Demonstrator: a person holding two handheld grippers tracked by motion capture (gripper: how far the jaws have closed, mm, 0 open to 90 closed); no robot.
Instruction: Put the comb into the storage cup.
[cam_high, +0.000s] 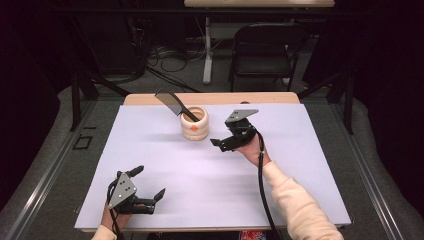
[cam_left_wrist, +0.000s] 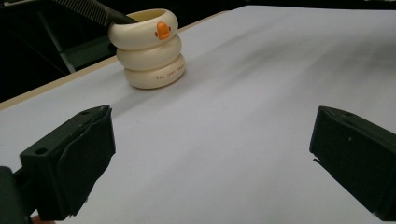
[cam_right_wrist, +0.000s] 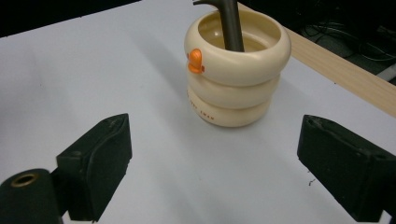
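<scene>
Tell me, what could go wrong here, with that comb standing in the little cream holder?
The comb leans far out over the holder's rim, so a nudge might tip it out or topple the holder. The right claw is open and close beside the holder, so one of its fingers could bump it. The holder also stands near the table's far edge, so a push that way might send it off.

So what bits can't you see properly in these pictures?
- Bottom end of the dark grey comb: hidden inside the cream ringed holder in the high view.
- Comb's toothed end: cut off by the top edge in the right gripper view; its handle shows.
- Small lettering on the holder's bottom ring: too small to read in the left gripper view.
- The person's left hand: cut off by the bottom edge, high view.
</scene>
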